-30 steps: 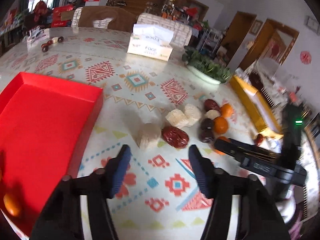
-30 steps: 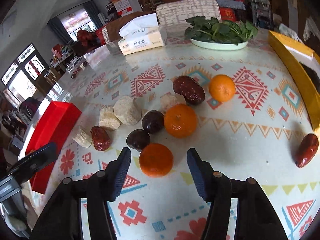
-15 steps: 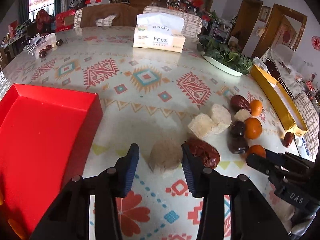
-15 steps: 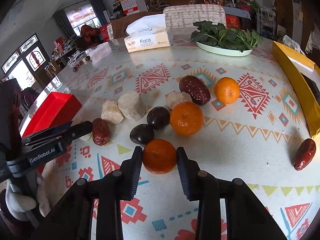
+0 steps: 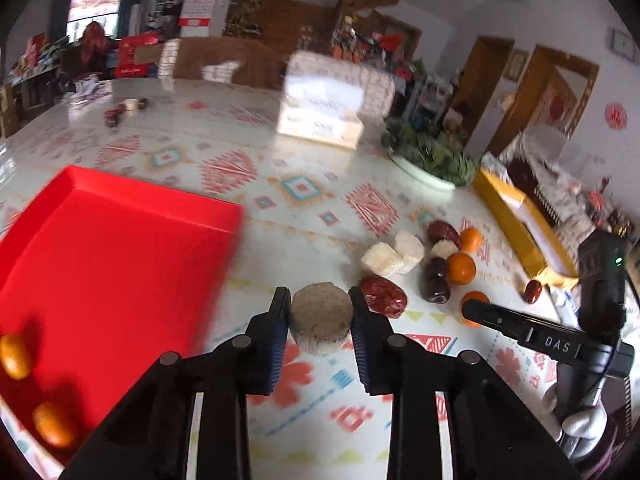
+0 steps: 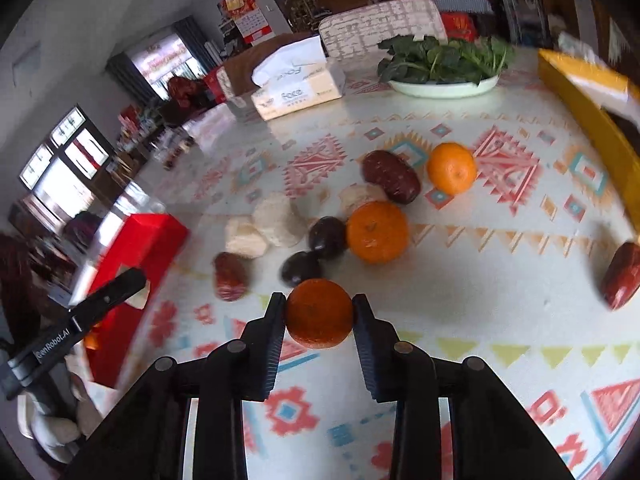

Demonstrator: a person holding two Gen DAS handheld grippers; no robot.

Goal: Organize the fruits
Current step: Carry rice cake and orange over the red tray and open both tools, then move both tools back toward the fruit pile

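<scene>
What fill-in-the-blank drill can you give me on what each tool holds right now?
1. The right tool is shut on an ____ fruit.
2. The left tool grips a beige chunk beside the ____ tray.
3. The plate beyond the tissue box holds leafy ____.

Missing: orange; red; greens

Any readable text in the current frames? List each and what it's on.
"DAS": on the right gripper arm, in the left wrist view.
"GenRobot.AI": on the left gripper arm, in the right wrist view.
"Face": on the tissue box, right wrist view; the small print under it is unreadable.
Wall calendar: too small to read.
Window signs: blurred.
</scene>
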